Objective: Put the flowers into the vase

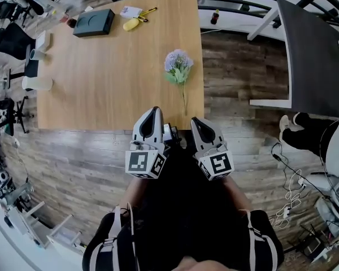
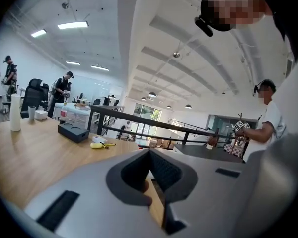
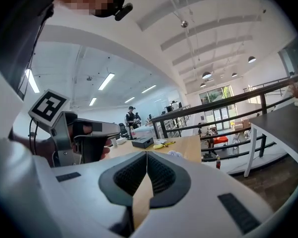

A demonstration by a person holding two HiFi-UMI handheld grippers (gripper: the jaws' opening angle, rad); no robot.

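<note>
Overhead, from the head view, a light wooden table (image 1: 101,78) fills the upper left. A lilac artificial flower with green leaves and a thin stem (image 1: 179,71) lies flat on it near the right edge, bloom away from the person and stem pointing back toward them. The white-grey left gripper (image 1: 153,113) and white-grey right gripper (image 1: 196,121) hang side by side at the table's near edge, both close to the stem's end but apart from it. A flat black box (image 1: 94,22) and a small yellow object (image 1: 131,23) sit at the far side, and a tall whitish cylinder (image 1: 37,83) stands at the left edge, well apart from the flower. A dark grey table (image 1: 316,55) stands to the right.

Next, the left gripper view shows its jaws pressed together with nothing between them, pointing across the tabletop. The black box, the yellow object and the upright cylinder are beyond them; the flower is out of sight here.

Lastly, the right gripper view shows its jaws likewise fully closed and empty. The flower is a small pale clump on the tabletop just past the tips, and the left gripper is alongside at the left.
</note>
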